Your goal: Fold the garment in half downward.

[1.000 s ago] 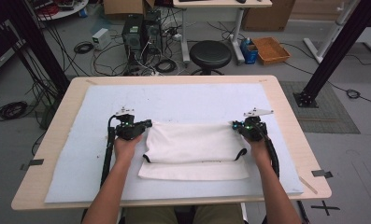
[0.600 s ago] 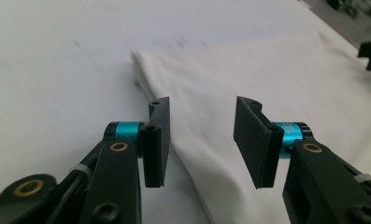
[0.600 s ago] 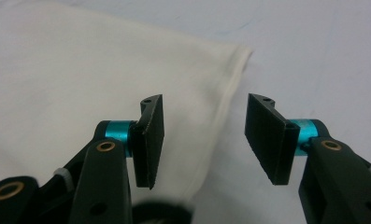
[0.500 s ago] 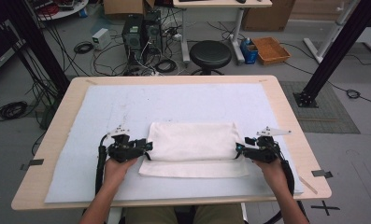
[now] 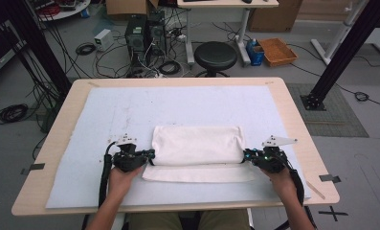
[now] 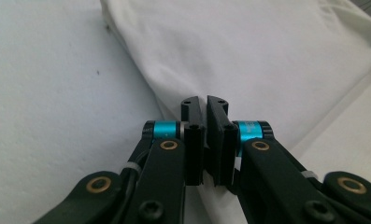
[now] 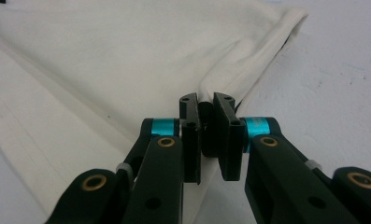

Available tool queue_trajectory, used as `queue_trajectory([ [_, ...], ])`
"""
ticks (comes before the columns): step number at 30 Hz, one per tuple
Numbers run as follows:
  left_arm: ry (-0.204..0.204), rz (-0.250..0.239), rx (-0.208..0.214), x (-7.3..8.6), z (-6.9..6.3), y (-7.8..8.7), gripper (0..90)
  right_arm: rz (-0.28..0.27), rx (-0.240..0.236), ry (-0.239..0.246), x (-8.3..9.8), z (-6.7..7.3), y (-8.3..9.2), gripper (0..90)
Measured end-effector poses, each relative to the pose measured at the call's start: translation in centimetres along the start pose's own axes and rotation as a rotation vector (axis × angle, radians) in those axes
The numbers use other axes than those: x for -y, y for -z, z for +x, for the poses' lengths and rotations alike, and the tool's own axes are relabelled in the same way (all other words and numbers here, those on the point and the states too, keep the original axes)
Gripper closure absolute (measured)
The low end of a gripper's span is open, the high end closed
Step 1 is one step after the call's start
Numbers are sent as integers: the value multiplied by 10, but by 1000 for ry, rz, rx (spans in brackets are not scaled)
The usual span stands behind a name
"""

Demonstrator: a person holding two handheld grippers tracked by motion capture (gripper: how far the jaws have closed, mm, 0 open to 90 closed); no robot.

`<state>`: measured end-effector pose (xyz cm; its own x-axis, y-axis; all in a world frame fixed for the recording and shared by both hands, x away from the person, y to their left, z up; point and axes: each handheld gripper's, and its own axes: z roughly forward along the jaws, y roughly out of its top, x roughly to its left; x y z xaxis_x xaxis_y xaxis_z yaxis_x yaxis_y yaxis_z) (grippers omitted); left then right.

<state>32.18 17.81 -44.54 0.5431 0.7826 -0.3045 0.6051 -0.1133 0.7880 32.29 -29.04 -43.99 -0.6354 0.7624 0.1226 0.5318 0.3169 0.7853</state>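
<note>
- left hand-held gripper (image 5: 150,155) clamped tight on left edge of folded white cloth (image 5: 197,146)
- right hand-held gripper (image 5: 246,155) pinching cloth's right edge
- cloth lies near front of pale blue mat (image 5: 106,115) on wooden desk (image 5: 293,120)

I'm working in what looks like a lab or robotics test room, not a home. My table (image 5: 293,120) is a plain light-wood bench covered with a pale mat (image 5: 130,110), standing on a grey floor. Beyond its far edge I see computer towers (image 5: 144,31) with loose cables (image 5: 84,48) coiled across the floor, a round black stool (image 5: 216,55), and a second desk on a white frame (image 5: 242,21). Black metal struts (image 5: 343,48) rise at the far left and right. An orange tray (image 5: 277,50) and cardboard boxes (image 5: 269,17) sit further back.
</note>
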Motion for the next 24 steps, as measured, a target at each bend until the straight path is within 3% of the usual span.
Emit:
queue_trajectory([
  [4,-37,-42,14,-2,-6,7,859,-26,5,5,0,0,4,821],
  [10,-19,-75,75,3,-10,25,857,-62,-12,15,1,12,21,825],
  [13,-29,-77,108,8,-11,37,858,-71,-23,32,6,20,35,827],
  [15,-29,-71,127,14,-12,44,860,-77,-30,33,12,25,44,829],
  [19,-47,-11,142,28,-15,52,860,-57,-36,38,27,31,59,832],
  [24,-68,65,125,38,-19,50,858,41,-31,28,45,32,58,822],
])
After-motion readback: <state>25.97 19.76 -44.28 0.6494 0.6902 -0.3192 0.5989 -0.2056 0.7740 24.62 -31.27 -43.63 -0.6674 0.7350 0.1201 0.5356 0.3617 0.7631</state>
